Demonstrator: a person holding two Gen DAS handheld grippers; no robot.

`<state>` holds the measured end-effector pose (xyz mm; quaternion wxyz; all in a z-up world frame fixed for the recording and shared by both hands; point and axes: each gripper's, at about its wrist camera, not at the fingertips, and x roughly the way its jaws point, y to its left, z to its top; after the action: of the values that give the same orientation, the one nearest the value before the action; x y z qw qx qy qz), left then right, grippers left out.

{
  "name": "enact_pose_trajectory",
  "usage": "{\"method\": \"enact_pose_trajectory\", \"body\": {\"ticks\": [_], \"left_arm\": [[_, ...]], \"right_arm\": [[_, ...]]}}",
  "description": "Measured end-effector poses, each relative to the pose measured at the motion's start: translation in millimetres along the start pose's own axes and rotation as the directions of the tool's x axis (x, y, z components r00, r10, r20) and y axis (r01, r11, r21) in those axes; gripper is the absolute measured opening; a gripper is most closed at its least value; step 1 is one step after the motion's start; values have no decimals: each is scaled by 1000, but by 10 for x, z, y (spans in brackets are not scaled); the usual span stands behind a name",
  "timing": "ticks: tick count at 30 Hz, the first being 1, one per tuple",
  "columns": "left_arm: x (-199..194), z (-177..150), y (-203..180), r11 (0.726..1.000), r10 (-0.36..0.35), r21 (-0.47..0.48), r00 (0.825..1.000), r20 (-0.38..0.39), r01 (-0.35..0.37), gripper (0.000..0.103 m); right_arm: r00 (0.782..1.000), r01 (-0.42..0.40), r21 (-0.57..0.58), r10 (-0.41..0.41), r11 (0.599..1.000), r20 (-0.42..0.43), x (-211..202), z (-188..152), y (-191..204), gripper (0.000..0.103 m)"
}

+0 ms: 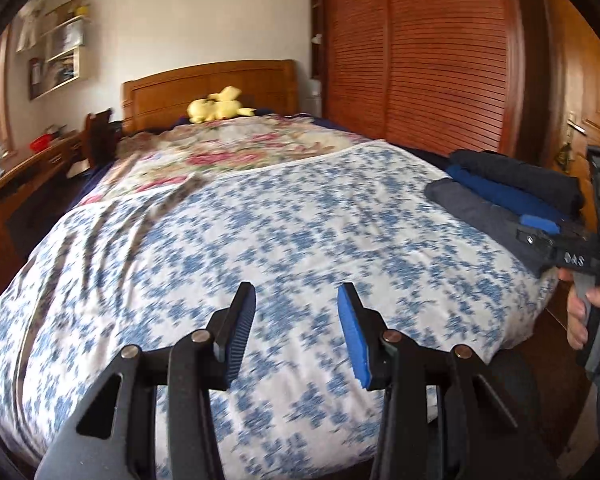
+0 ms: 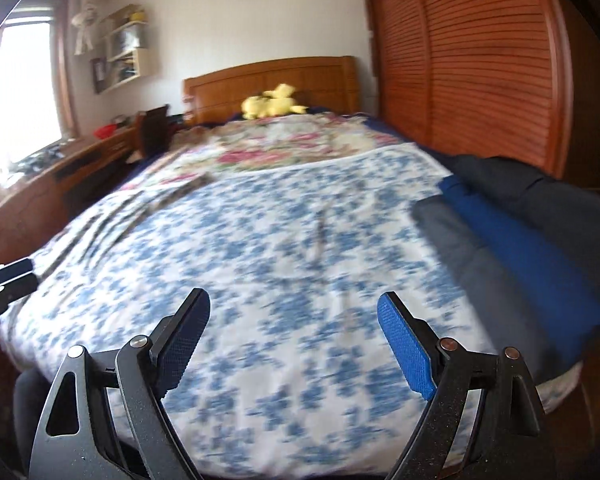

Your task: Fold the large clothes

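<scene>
Left hand-held gripper (image 1: pixel 297 300) and right hand-held gripper (image 2: pixel 294 312) hang empty, jaws apart; folded clothes (image 2: pixel 520 232) stacked rightward on the bed (image 2: pixel 260 240), nothing spread ahead.

The left tongs (image 1: pixel 297 300) hung parted and empty over the blue-flowered bedspread (image 1: pixel 284 232). Folded dark clothes (image 1: pixel 496 192) lay at the bed's right edge, beside the right tongs (image 1: pixel 540 226).
</scene>
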<state>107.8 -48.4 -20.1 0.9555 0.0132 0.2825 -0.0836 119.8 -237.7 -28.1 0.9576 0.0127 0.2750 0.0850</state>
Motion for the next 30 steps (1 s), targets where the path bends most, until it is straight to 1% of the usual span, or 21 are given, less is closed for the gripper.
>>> {"method": "enact_pose_trajectory", "body": {"ticks": [6, 10, 14, 16, 18, 21, 24, 30], "left_arm": [[-180, -217, 319, 995, 57, -77, 998, 3, -56, 42], [-366, -289, 467, 989, 86, -122, 996, 18, -83, 42], [-577, -284, 528, 985, 114, -135, 992, 54, -106, 42], [-699, -265, 543, 983, 137, -137, 987, 82, -125, 42], [-798, -248, 555, 982, 146, -139, 984, 105, -131, 42], [-935, -244, 567, 980, 165, -137, 977, 133, -147, 42], [-1024, -242, 571, 979, 168, -141, 974, 149, -147, 42], [-1043, -251, 544, 980, 168, -128, 973, 156, -149, 43]], "right_arm": [[998, -58, -46, 58, 997, -5, 33, -162, 464, 87], [993, -120, -74, 120, 990, -6, -18, -237, 799, 87], [983, -184, -85, 185, 979, 5, -99, -271, 1098, 87], [978, -205, -100, 208, 974, 17, -148, -261, 1234, 87], [975, -214, -113, 220, 970, 37, -202, -239, 1347, 87], [969, -231, -121, 240, 965, 65, -321, -197, 1465, 87], [963, -244, -121, 255, 962, 87, -427, -172, 1511, 88], [961, -238, -131, 253, 962, 108, -530, -171, 1548, 88]]}}
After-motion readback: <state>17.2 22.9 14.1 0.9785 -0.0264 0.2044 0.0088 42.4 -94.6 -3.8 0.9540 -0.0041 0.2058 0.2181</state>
